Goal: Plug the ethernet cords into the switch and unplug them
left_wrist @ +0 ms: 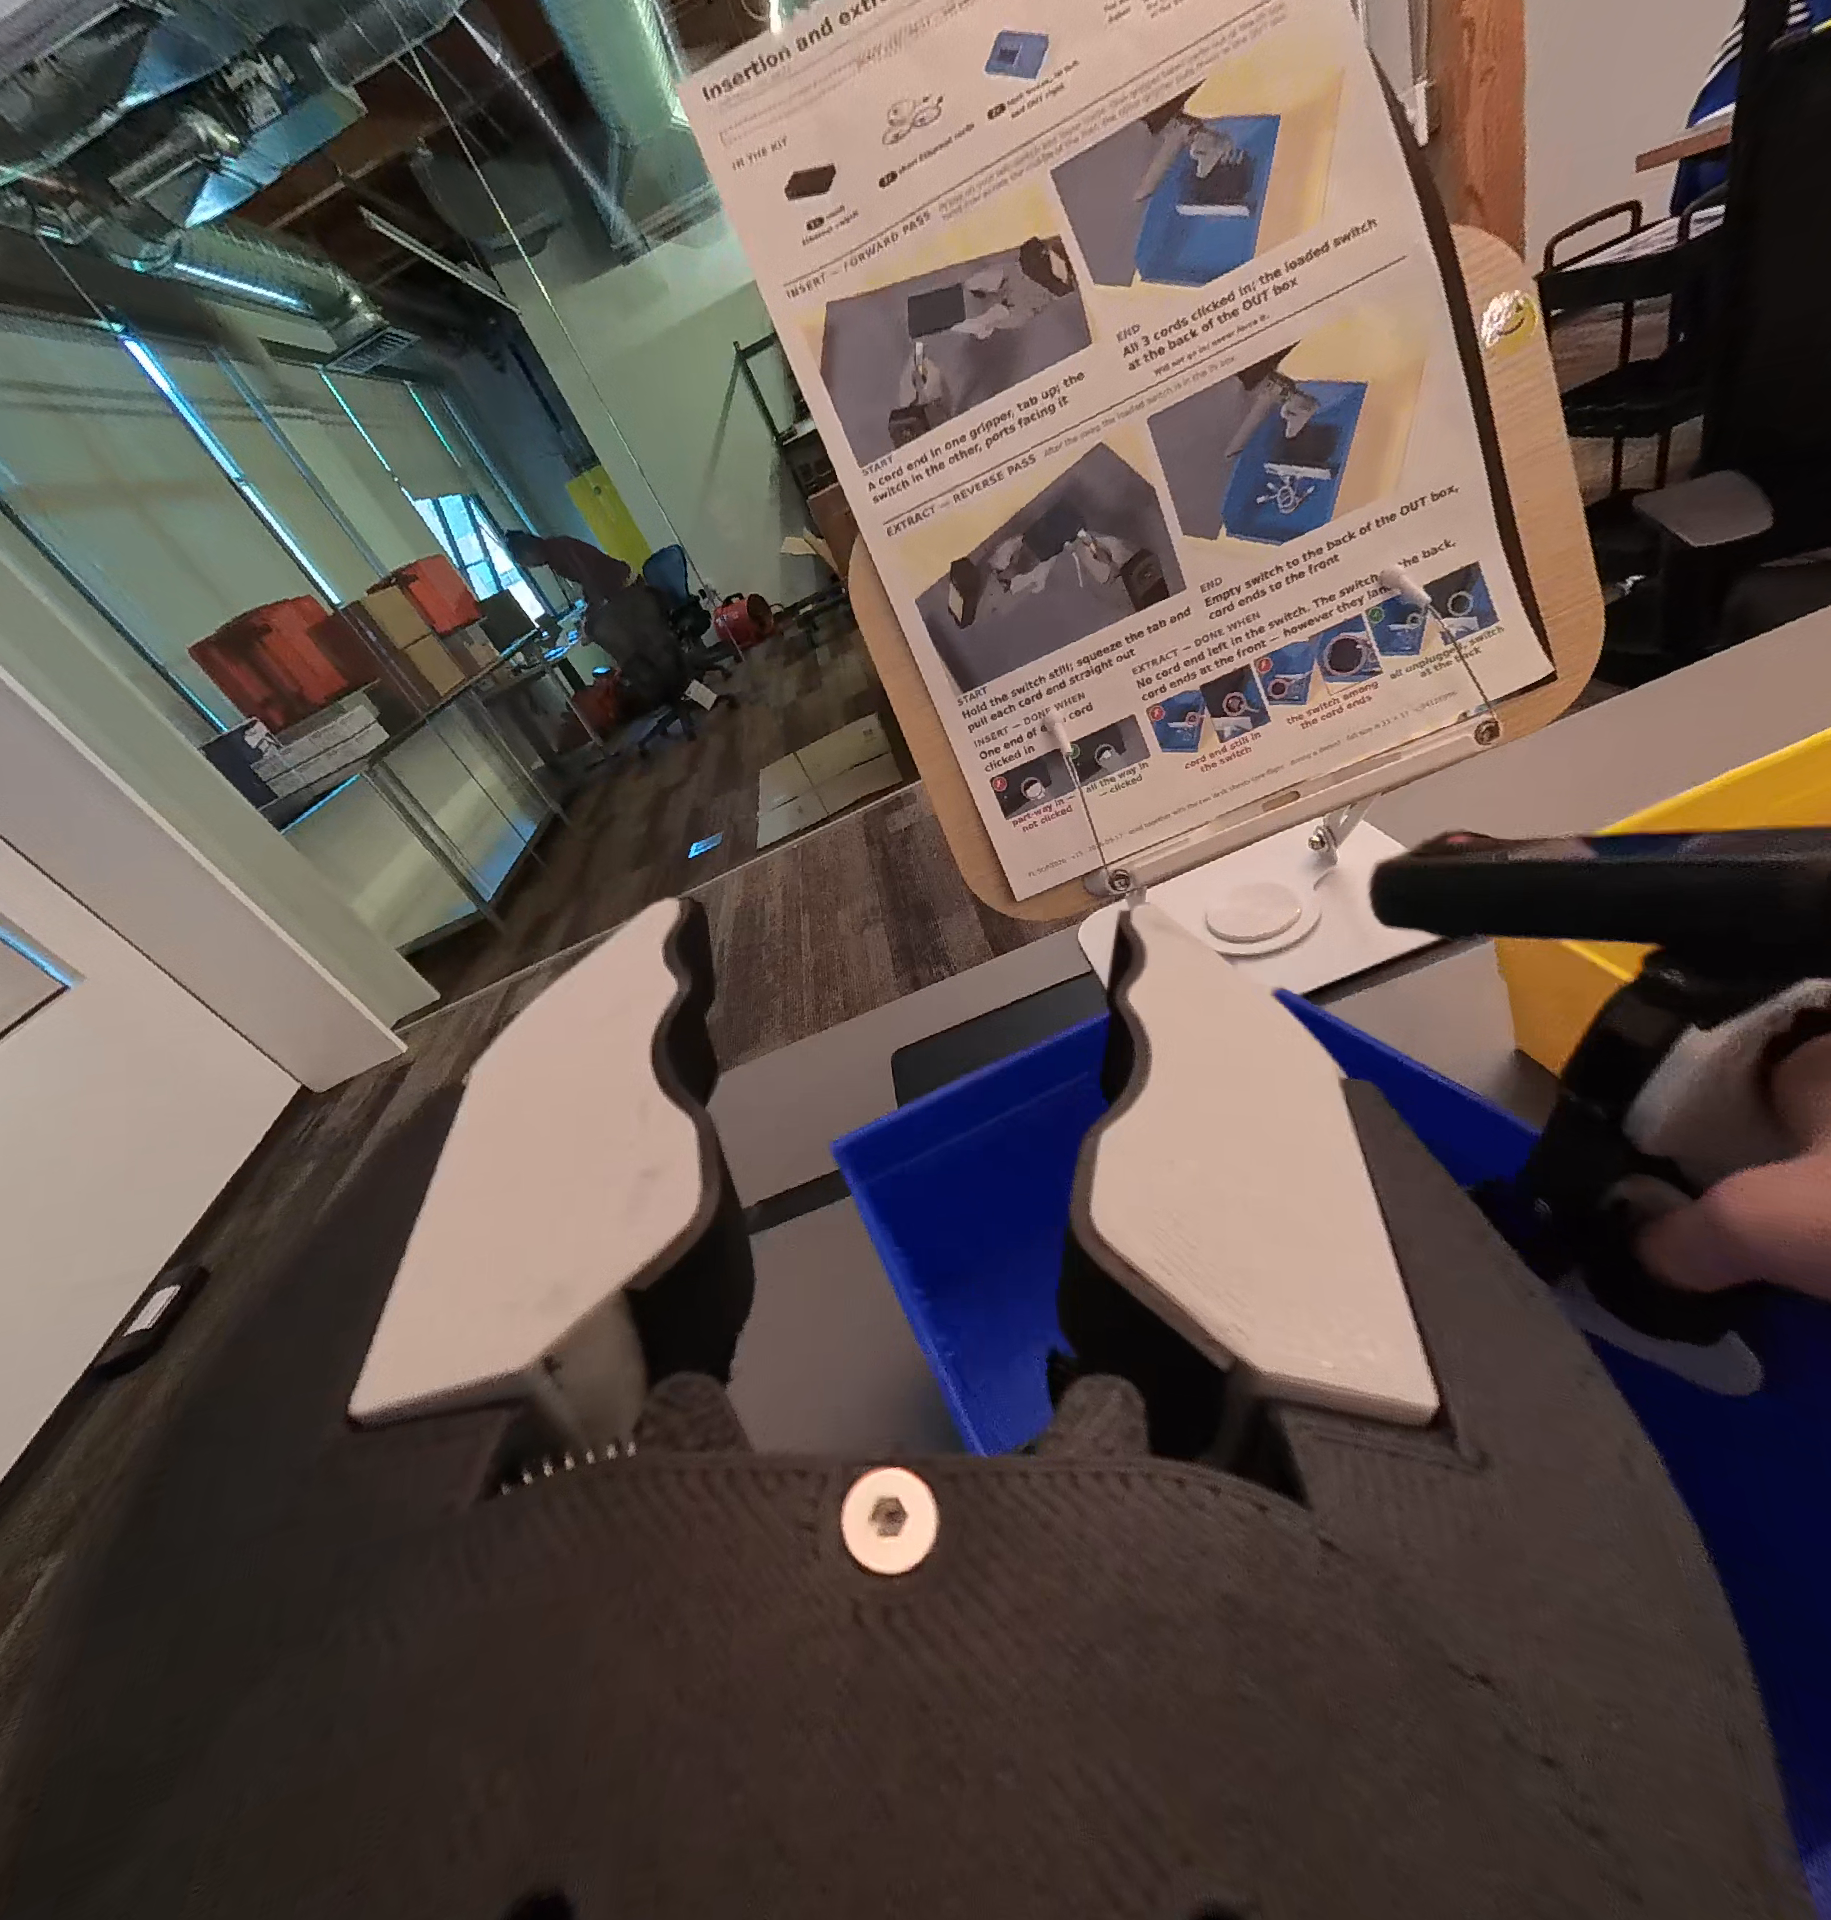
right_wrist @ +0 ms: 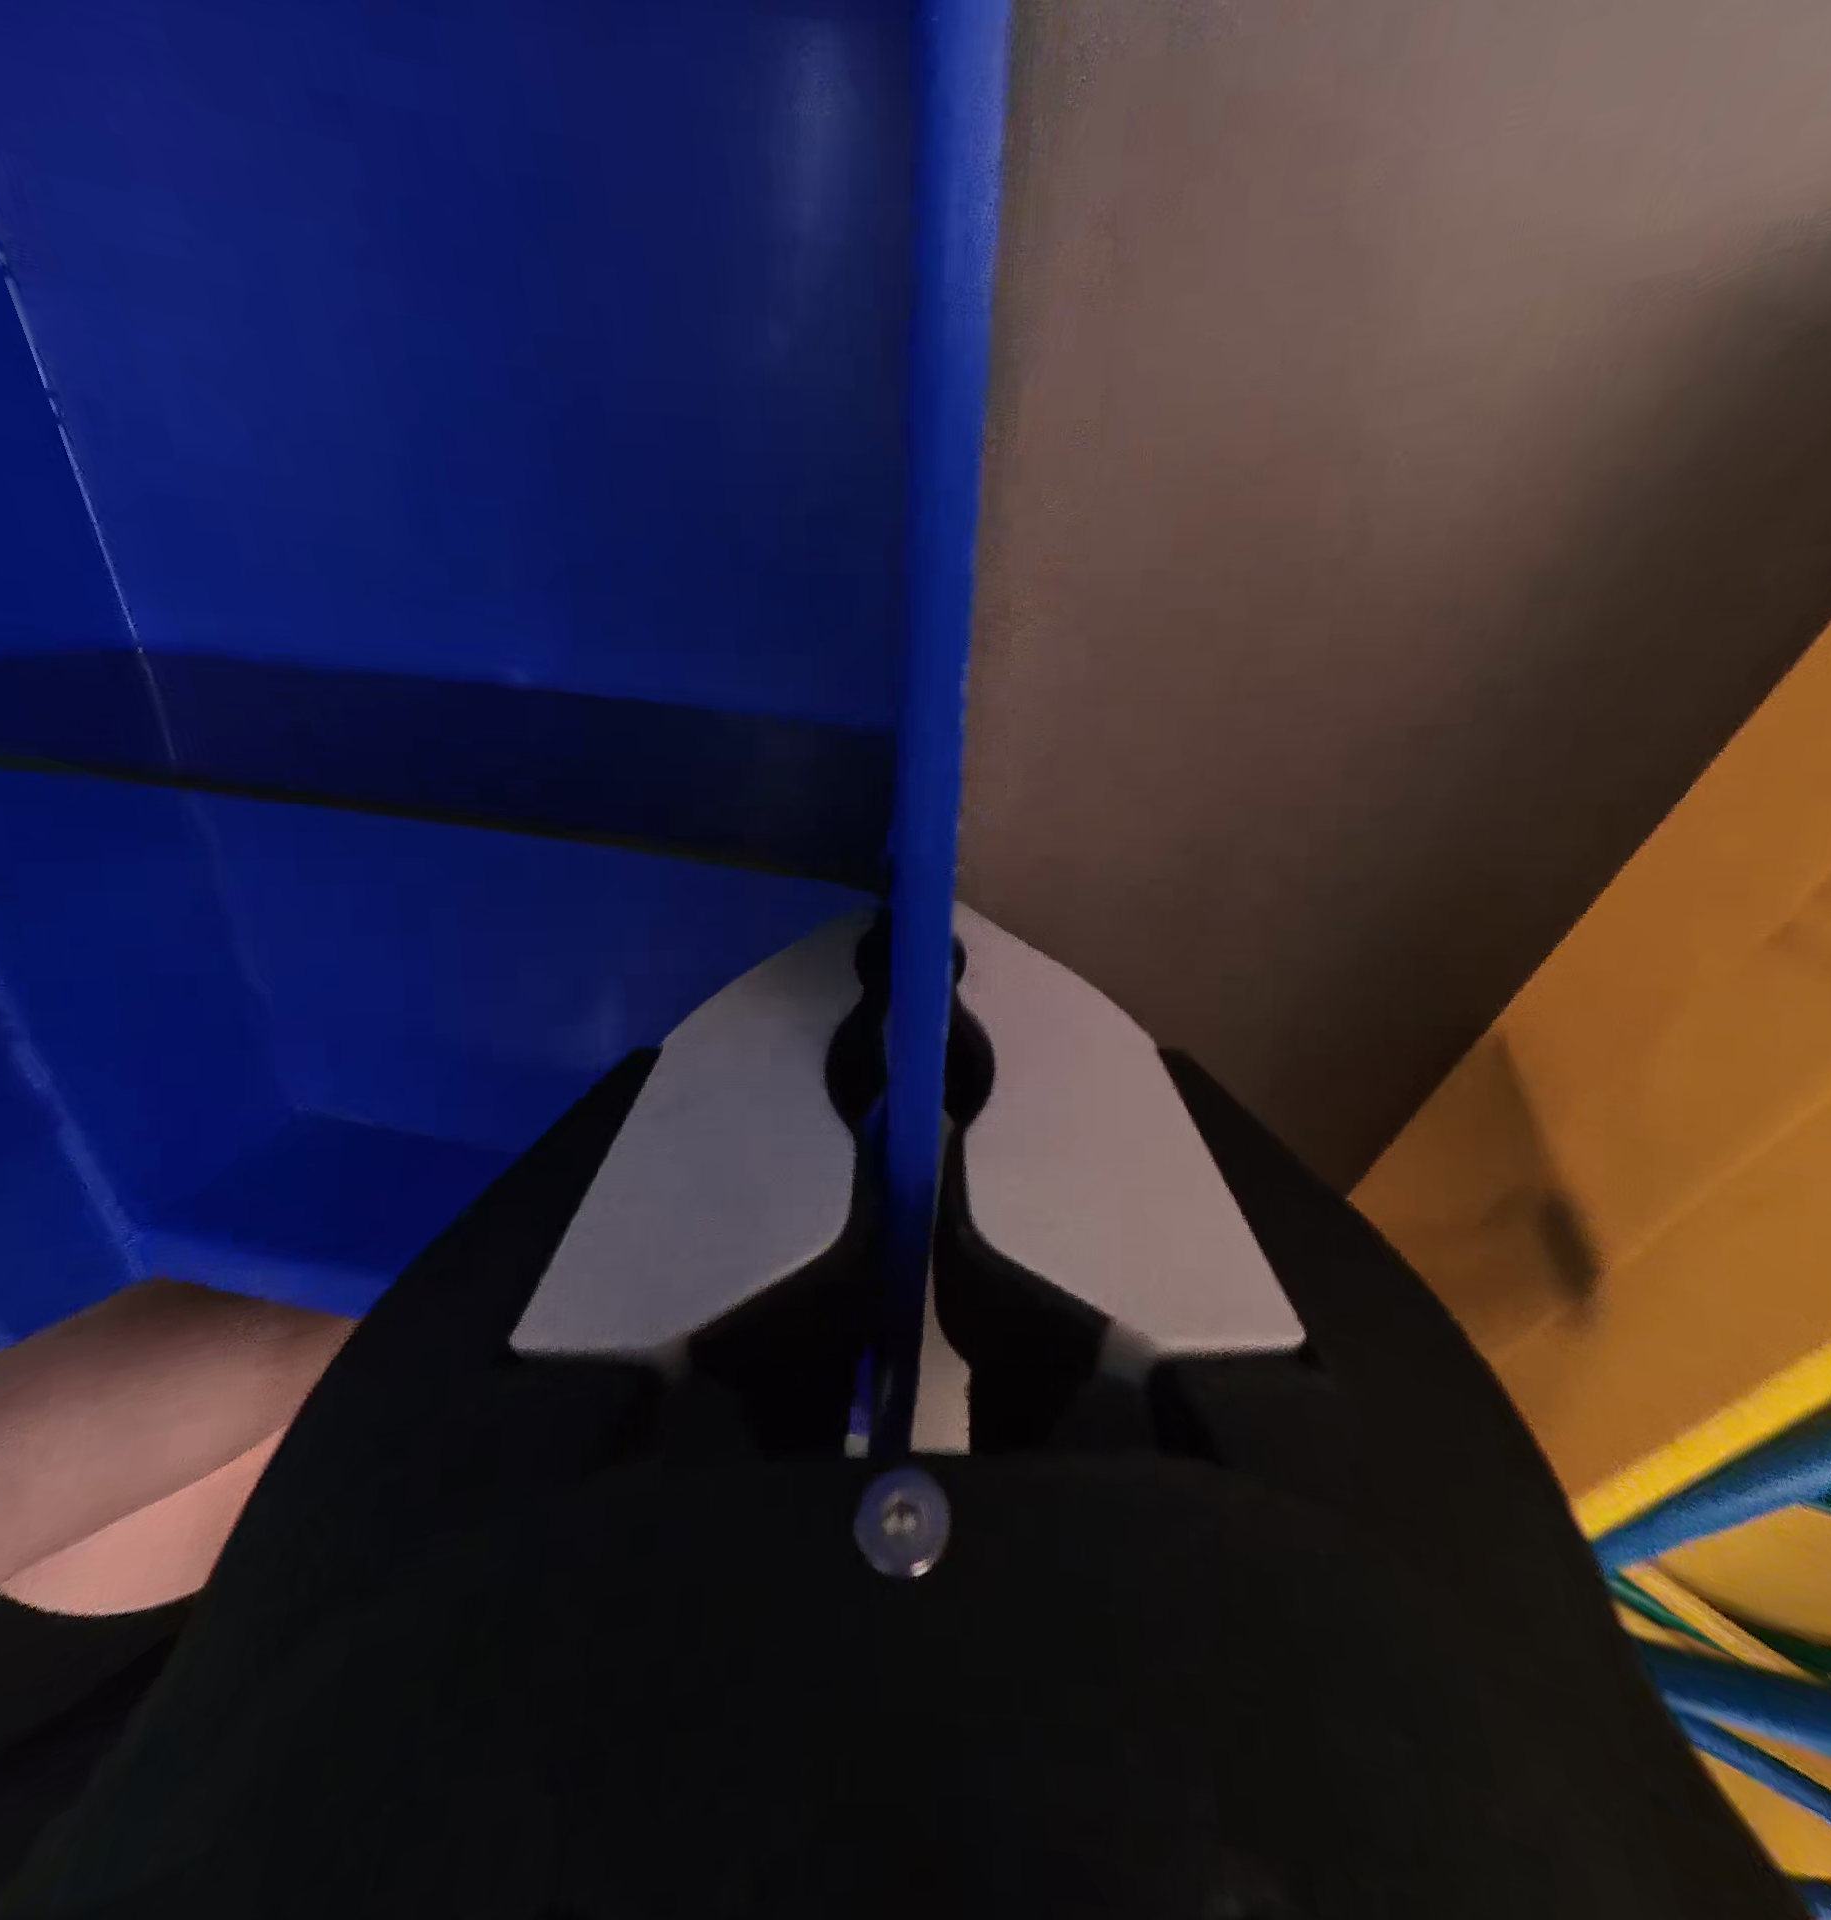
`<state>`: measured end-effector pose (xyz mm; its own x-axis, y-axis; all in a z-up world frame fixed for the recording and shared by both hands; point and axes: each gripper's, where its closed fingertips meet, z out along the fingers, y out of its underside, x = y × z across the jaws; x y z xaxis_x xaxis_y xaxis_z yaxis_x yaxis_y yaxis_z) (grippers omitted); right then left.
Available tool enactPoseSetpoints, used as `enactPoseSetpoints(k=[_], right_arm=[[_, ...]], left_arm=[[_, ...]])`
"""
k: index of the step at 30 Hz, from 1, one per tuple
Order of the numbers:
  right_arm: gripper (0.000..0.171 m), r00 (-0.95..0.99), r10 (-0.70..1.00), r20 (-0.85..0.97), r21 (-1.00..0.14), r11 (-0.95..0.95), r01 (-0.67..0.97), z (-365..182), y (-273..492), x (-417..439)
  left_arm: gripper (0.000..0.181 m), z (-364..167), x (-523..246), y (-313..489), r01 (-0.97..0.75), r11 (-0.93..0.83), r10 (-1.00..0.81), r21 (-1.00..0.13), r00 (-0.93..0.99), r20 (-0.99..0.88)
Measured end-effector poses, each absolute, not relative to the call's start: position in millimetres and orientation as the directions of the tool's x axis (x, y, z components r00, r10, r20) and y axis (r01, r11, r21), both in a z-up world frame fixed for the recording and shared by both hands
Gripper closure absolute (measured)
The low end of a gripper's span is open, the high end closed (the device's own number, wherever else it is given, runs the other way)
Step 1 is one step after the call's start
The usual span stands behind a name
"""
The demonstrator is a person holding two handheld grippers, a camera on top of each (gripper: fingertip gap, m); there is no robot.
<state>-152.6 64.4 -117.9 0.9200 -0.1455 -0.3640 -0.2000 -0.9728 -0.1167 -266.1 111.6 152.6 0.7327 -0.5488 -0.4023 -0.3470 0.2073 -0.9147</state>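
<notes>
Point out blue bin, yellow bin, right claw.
blue bin (left_wrist: pixel 952 1226): left wrist view, outer front wall.
yellow bin (left_wrist: pixel 1576 997): left wrist view, side wall.
right claw (right_wrist: pixel 916 1049): right wrist view, between fingertips, on the bin wall.

The left gripper (left_wrist: pixel 906 935) is matt black plastic with a ribbed, printed texture, its jaws faced with smooth pale grey plates and a shiny metal screw (left_wrist: pixel 888 1520) at six o'clock. The blue plastic bin (left_wrist: pixel 952 1226) has smooth, faintly glossy walls. The wooden board (left_wrist: pixel 1555 582) carries a glossy printed paper sheet (left_wrist: pixel 1129 416). The yellow bin (right_wrist: pixel 1617 1091) looks matt. The grey table (left_wrist: pixel 1669 686) is smooth.
</notes>
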Motion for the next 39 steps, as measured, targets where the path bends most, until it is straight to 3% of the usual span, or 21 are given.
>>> enactPoseSetpoints(k=[5, 10, 12, 16, 19, 22, 26, 30, 32, 34, 37, 39], right_arm=[[0.165, 0.928, -0.074, -0.366, -0.124, -0.984, -0.127, -69.8, 70.2, -141.6], [0.165, 0.908, -0.042, -0.417, -0.108, -0.990, -0.095, 25.0, 44.2, -71.2], [0.165, 0.905, -0.070, -0.420, -0.099, -0.988, -0.122, 61.2, 19.2, -18.1], [0.165, 0.910, -0.183, -0.373, -0.108, -0.965, -0.239, 95.2, -54.3, 106.5], [0.165, 0.899, -0.319, -0.300, -0.127, -0.921, -0.369, 81.6, -119.5, 182.8], [0.165, 0.849, -0.445, -0.284, -0.089, -0.870, -0.485, 46.4, -182.2, 225.7], [0.164, 0.762, -0.574, -0.299, -0.022, -0.795, -0.607, -8.7, -245.4, 255.1], [0.164, 0.714, -0.634, -0.298, 0.039, -0.755, -0.654, -52.2, -281.1, 266.0], [0.164, 0.718, -0.638, -0.279, 0.054, -0.756, -0.652, -66.3, -287.4, 269.1], [0.164, 0.738, -0.624, -0.256, 0.052, -0.771, -0.634, -77.3, -284.7, 270.7], [0.164, 0.780, -0.579, -0.236, 0.025, -0.806, -0.591, -93.7, -263.9, 265.3], [0.163, 0.808, -0.540, -0.234, -0.009, -0.830, -0.558, -105.0, -240.0, 254.0]], left_arm=[[0.101, 175.8, -285.1, 89.5, -0.257, 0.195, -0.551, -0.946, 0.769, -0.323], [0.116, 222.2, -304.4, 39.9, 0.131, 0.212, -0.734, -0.968, 0.676, -0.069], [0.116, 222.2, -299.1, 32.8, 0.194, 0.135, -0.805, -0.972, 0.594, 0.007], [0.096, 166.2, -233.1, 24.5, 0.007, -0.147, -0.928, -0.989, 0.346, 0.141], [0.074, 107.5, -168.7, 22.4, -0.133, -0.393, -0.907, -0.910, 0.218, 0.360], [0.077, 42.7, -110.5, 15.2, -0.236, -0.537, -0.843, -0.810, 0.180, 0.507], [0.067, -53.3, -76.9, -5.5, -0.559, -0.459, -0.888, -0.690, 0.253, 0.385], [0.062, -98.1, -74.9, -25.3, -0.736, -0.361, -0.928, -0.572, 0.222, 0.299], [0.080, -97.9, -78.6, -26.0, -0.758, -0.341, -0.933, -0.556, 0.197, 0.302], [0.078, -97.5, -85.7, -15.5, -0.785, -0.300, -0.949, -0.542, 0.191, 0.250], [0.096, -94.6, -103.1, -0.3, -0.814, -0.307, -0.944, -0.493, 0.193, 0.268], [0.131, -89.3, -119.5, 11.6, -0.825, -0.329, -0.928, -0.460, 0.194, 0.317]])
